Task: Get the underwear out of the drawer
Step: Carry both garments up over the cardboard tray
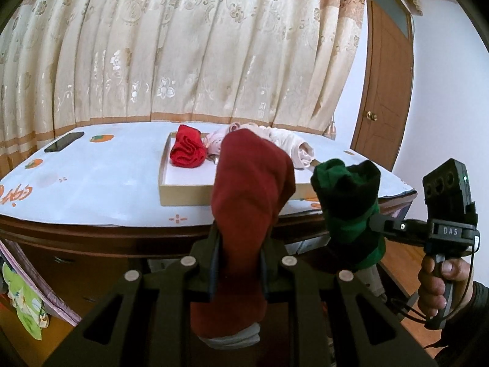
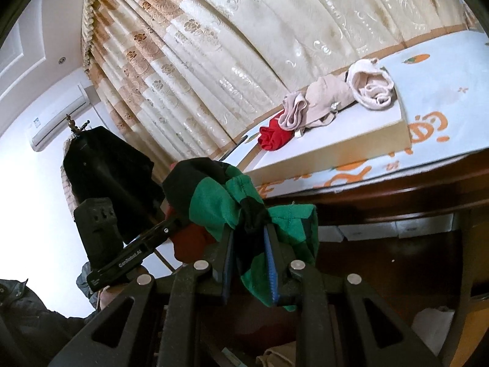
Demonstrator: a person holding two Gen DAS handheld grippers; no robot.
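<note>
- Dark red underwear point(image 1: 244, 214), rolled into a bundle, is clamped between the jaws of the left hand-held gripper point(image 1: 240, 260) and stands up in front of the shallow box point(image 1: 183, 194).
- Green-and-black striped underwear point(image 2: 244, 214) is pinched in the right hand-held gripper point(image 2: 249, 263), whose blue-padded jaws are clenched on the fabric; in the left wrist view it hangs just right of the box's near right corner, with the person's hand point(image 1: 434, 287) on the grip.
- The box sits on the bench point(image 1: 91, 189), which has a white cover with orange prints.
- Inside the box, a bright red garment point(image 1: 188, 150) lies at the back left, with pale pink and beige garments point(image 1: 293, 143) heaped to its right.
- A dark phone point(image 1: 64, 141) lies on the bench well left of the box.
- Behind the box hangs a cream floral curtain point(image 1: 183, 46).
</note>
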